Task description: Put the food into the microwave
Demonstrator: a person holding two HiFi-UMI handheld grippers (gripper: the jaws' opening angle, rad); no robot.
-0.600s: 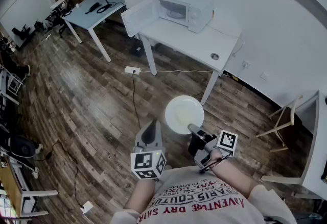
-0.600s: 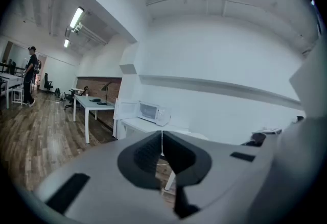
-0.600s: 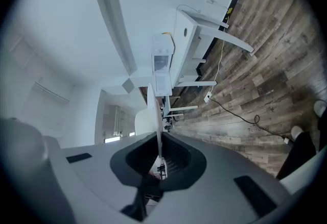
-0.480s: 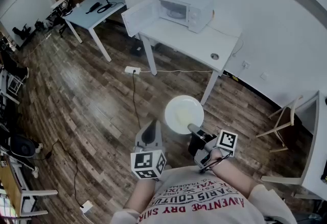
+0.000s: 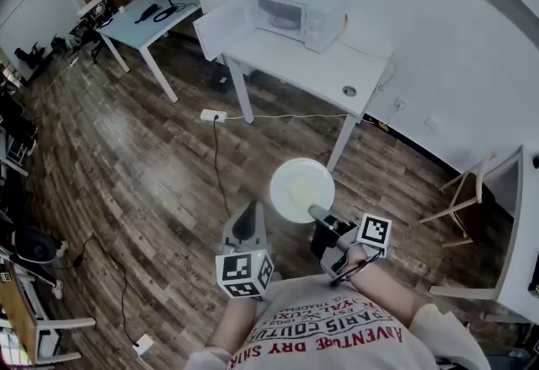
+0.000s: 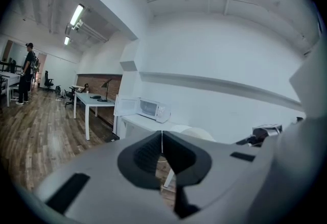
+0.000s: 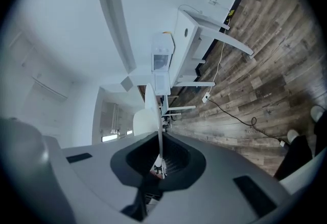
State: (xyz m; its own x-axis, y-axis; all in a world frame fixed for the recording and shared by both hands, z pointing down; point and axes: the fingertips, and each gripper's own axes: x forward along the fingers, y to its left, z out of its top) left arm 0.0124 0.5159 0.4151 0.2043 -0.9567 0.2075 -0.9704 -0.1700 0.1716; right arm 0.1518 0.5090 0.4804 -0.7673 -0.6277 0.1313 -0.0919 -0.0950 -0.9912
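Note:
A white plate (image 5: 301, 190) with a faint pale patch of food on it hangs over the wooden floor in front of me. My right gripper (image 5: 317, 213) is shut on its near rim. In the right gripper view the plate (image 7: 151, 108) shows edge-on, running out from between the closed jaws of the right gripper (image 7: 160, 140). My left gripper (image 5: 246, 211) is beside it on the left, shut and empty, and its jaws meet in the left gripper view (image 6: 162, 139). The white microwave (image 5: 290, 16) stands on the far white table (image 5: 328, 73) with its door (image 5: 221, 27) swung open.
A power strip (image 5: 210, 115) with a cable lies on the floor before the table. A pale desk (image 5: 147, 21) stands at the back left. A folded wooden chair (image 5: 459, 200) leans at the right. A person (image 6: 26, 72) stands far off on the left.
The room has slid slightly left and up in the head view. Both grippers and the plate keep their places in front of my body.

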